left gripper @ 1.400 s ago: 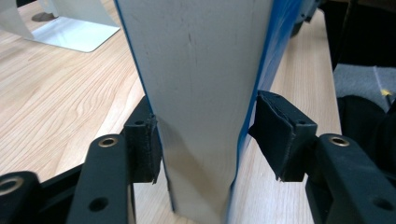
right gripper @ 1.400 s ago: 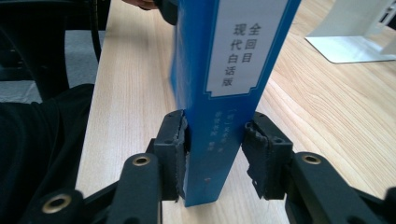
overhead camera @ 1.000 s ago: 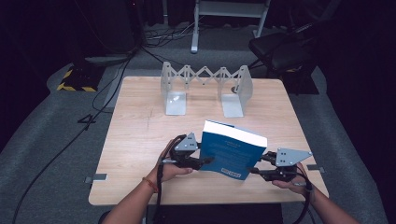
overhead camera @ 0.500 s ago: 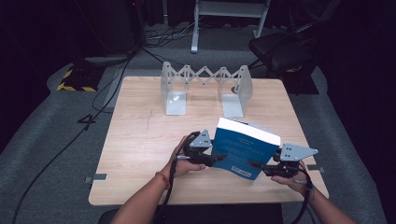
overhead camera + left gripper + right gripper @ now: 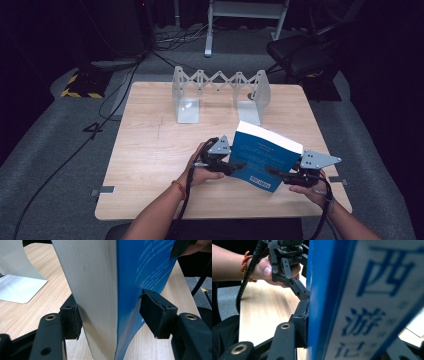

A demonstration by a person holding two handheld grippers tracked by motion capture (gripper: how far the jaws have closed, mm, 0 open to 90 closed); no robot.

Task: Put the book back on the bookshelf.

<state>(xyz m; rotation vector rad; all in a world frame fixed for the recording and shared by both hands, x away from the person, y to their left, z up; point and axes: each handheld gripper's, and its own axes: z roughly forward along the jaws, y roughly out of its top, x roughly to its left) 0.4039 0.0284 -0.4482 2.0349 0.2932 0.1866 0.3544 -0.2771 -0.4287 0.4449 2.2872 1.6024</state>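
A thick blue book with white lettering is held tilted above the near right part of the wooden table. My left gripper grips its left end. In the left gripper view, the left gripper has one pad on the pale page block and the other on the blue cover; its jaws have just been opening with the book still between them. My right gripper holds the lower right end. In the right gripper view, one of the right gripper's pads is pressed to the cover; its jaws have just been closing on the book.
A silver expandable book rack stands empty at the table's far side, its end plates upright. Black cables run over the grey floor at the left. A dark chair stands beyond the far right corner.
Both hands and the book have shifted to the right across the table. The book now stands a little steeper between the two grippers.
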